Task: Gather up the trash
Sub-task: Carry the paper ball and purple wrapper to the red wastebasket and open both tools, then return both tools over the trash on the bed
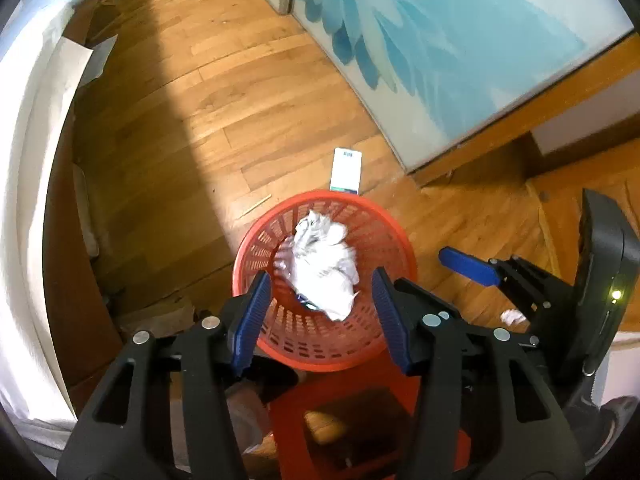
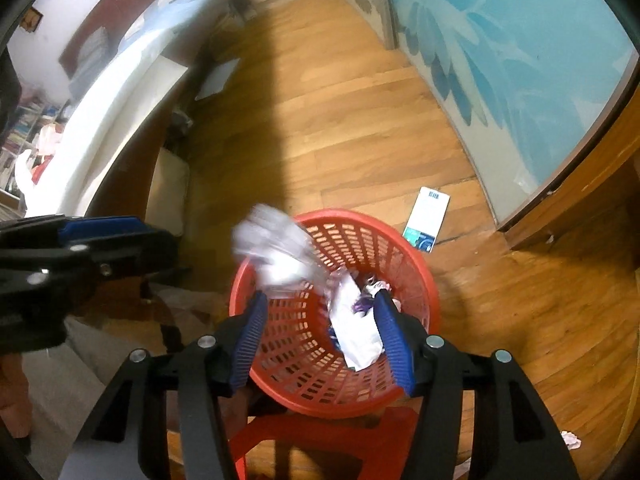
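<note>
Both tongs [image 1: 320, 312] [image 2: 324, 336] gape over red basket [image 1: 384, 240], crumpled white paper [image 1: 324, 268] seemingly blurred.

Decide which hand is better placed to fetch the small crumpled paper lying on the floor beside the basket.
Right. The small crumpled paper lies nearest the right gripper, right of the red basket; the left gripper would have to cross over. Both are open.

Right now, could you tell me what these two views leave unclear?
- Left wrist view: basket bottom, hidden by crumpled paper.
- Right wrist view: white wad at the rim, motion-blurred.
- Both views: print on the flat carton, too small.
- Right wrist view: scrap, near the edge.
</note>
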Demonstrator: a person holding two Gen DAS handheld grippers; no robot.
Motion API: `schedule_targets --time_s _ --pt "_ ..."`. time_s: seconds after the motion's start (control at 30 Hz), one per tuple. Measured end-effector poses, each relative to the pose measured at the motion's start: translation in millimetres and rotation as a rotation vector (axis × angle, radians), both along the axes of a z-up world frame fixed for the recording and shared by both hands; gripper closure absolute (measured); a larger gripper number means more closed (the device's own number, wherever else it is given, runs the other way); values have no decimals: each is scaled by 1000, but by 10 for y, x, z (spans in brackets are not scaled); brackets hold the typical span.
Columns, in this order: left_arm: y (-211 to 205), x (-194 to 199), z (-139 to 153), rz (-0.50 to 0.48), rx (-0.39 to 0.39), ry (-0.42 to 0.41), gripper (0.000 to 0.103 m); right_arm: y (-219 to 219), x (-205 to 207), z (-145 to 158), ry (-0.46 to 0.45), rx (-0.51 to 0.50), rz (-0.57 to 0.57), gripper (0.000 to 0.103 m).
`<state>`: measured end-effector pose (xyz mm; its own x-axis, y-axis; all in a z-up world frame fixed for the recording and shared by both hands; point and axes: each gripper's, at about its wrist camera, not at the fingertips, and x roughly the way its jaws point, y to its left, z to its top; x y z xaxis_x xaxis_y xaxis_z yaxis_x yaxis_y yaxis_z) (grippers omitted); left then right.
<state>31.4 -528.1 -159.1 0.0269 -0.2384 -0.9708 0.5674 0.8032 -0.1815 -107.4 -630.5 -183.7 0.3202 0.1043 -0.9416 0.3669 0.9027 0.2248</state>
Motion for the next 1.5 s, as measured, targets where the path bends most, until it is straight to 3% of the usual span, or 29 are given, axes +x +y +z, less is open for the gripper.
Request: schedule_targets --time_s 0.17,0.27,0.43,0.53,0.67,0.8,0.9,1.03,1.17,1.23,1.37,1.5 --pt "121 38 183 54 -82 -50 50 -3 76 86 -14 -13 -3 47" --pt "215 25 450 77 -175 -146 50 35 110 144 -19 -39 7 47" --pt "431 -2 885 120 -243 -308 50 158 204 344 -49 -61 27 47" --pt "689 44 1247 141 -233 -430 38 380 290 617 -111 -130 83 44" --pt "1444 155 1774 238 -298 -559 27 760 480 968 -185 -134 146 41" --pt "2459 248 2028 397 -300 -668 27 1327 852 1344 -272 -105 226 37" --pt "3262 253 1964 531 -268 -719 27 1894 1175 1584 -339 -79 294 36" --pt "4187 283 1637 698 -243 -704 27 2777 1633 1862 -419 -34 380 35" --pt "4945 315 1220 848 -226 -678 27 3571 1976 2060 -447 111 365 35" --pt "5283 396 1077 910 -219 -651 27 3961 2061 2138 -480 129 364 30" --pt "5763 758 1014 967 -214 -663 27 4753 2249 2018 -506 77 428 27" --pt "5988 1086 855 1001 -260 -633 27 5181 2452 1798 -490 -11 463 27"
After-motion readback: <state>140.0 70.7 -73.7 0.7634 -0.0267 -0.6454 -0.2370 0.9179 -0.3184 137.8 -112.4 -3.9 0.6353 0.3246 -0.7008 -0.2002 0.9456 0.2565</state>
